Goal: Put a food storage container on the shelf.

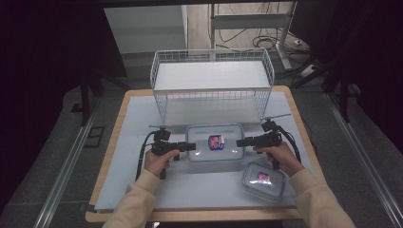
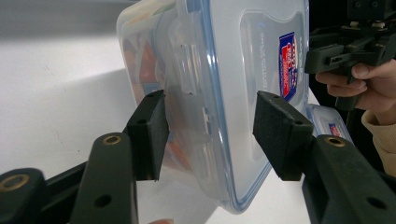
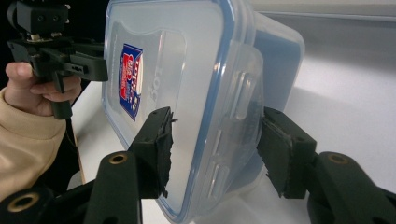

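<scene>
Basket (image 1: 212, 85) of white wire is standing just behind the large container (image 1: 215, 142), leaving little room there. Left gripper (image 1: 190, 146) and right gripper (image 1: 241, 142) are pinching the container's opposite short ends, pads over the lid clips. Small container (image 1: 263, 179) is lying near its front right corner, apart, with bare mat in front.

Both sleeves (image 1: 138, 199) are cream, with ribbed cuffs. Each hand-held gripper is matte black plastic: the left hand-held gripper (image 1: 190, 146) and the right hand-held gripper (image 1: 241, 142) each trail a black cable (image 1: 140, 159). Brass-ringed screw holes (image 2: 112, 139) dot the jaw arms at 6 o'clock in the gripper views. The black foam pads (image 3: 161, 140) look frayed.
</scene>
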Demonstrator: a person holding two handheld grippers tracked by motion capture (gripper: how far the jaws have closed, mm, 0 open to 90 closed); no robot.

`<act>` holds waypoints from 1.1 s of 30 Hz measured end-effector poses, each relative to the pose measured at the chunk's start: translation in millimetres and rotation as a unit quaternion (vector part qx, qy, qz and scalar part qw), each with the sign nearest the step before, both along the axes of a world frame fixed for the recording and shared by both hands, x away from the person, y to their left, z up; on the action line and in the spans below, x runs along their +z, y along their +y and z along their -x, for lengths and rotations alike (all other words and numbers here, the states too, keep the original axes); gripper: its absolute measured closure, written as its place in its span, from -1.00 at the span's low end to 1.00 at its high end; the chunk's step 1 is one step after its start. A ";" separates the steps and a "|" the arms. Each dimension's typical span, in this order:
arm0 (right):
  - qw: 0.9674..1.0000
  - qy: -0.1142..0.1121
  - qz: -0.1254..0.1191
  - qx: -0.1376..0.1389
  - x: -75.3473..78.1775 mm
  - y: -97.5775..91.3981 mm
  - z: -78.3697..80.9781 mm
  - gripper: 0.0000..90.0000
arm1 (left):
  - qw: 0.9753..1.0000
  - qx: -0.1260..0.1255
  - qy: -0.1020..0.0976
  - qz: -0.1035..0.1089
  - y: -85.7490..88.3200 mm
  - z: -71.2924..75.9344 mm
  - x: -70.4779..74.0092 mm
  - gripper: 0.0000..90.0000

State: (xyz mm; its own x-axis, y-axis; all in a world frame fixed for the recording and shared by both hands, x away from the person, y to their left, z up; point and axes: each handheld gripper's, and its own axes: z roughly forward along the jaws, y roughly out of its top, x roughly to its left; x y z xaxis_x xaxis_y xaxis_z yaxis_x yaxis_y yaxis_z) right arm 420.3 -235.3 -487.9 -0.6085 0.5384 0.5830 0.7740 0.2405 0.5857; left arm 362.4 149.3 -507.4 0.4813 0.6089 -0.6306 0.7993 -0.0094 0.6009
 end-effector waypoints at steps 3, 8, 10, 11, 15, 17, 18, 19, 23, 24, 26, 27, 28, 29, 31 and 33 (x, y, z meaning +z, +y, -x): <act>1.000 -0.001 0.000 0.000 0.4 -0.5 1.3 0.04 | 1.000 0.001 -0.002 0.001 0.0 1.2 0.1 0.04; 1.000 -0.006 -0.002 0.002 0.9 -1.1 3.1 0.07 | 1.000 0.004 -0.005 0.000 -0.3 3.4 1.1 0.07; 1.000 -0.005 -0.010 0.000 0.1 -2.7 3.8 0.08 | 1.000 0.005 -0.005 0.000 -0.9 4.3 1.9 0.07; 1.000 -0.008 -0.010 0.000 0.1 -2.9 4.7 0.08 | 1.000 0.005 -0.005 -0.001 -0.9 4.6 2.2 0.07; 1.000 -0.015 -0.008 -0.001 1.0 -2.7 7.2 0.09 | 1.000 0.010 -0.009 -0.001 -1.7 6.2 3.4 0.08; 1.000 -0.019 -0.007 -0.001 1.8 -2.8 7.7 0.10 | 1.000 0.011 -0.015 -0.001 -1.5 7.3 4.5 0.10; 1.000 -0.020 -0.007 -0.001 2.2 -3.2 7.8 0.11 | 1.000 0.011 -0.016 -0.002 -1.6 7.5 5.2 0.11; 1.000 -0.024 -0.007 0.000 2.2 -3.2 8.0 0.11 | 1.000 0.010 -0.016 -0.002 -1.6 7.7 5.6 0.12; 1.000 -0.027 -0.006 -0.002 2.6 -2.8 9.6 0.10 | 1.000 0.010 -0.019 -0.002 -1.1 8.2 6.4 0.12; 1.000 -0.028 -0.007 -0.001 2.5 -2.7 9.7 0.10 | 1.000 0.010 -0.021 -0.001 -0.8 8.6 7.1 0.13; 1.000 -0.028 -0.009 0.000 2.1 -3.0 9.6 0.10 | 1.000 0.010 -0.026 -0.001 -0.1 9.7 9.4 0.14; 1.000 -0.029 -0.011 0.000 2.2 -2.8 9.7 0.10 | 1.000 0.011 -0.029 -0.003 0.1 10.4 10.8 0.14; 0.999 -0.033 -0.013 0.001 2.8 -2.6 9.9 0.10 | 0.999 0.011 -0.030 -0.004 0.2 11.1 12.4 0.14; 0.999 -0.035 -0.013 0.002 3.8 -2.2 10.4 0.10 | 0.999 0.011 -0.035 -0.006 0.5 11.7 14.3 0.14; 0.999 -0.040 -0.014 0.004 6.1 -1.7 11.4 0.10 | 0.999 0.011 -0.043 -0.011 0.8 13.1 18.5 0.14; 0.999 -0.044 -0.016 0.004 8.7 -1.8 12.6 0.10 | 0.999 0.011 -0.051 -0.013 0.8 14.6 22.0 0.14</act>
State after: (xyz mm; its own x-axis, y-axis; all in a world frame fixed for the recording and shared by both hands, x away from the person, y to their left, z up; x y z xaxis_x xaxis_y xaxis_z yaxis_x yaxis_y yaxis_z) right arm 407.7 -237.1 -479.1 -0.6630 0.5150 0.5433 0.7166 0.2266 0.6596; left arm 347.8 150.1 -485.4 0.5279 0.6351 -0.5639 0.7348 -0.0085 0.6783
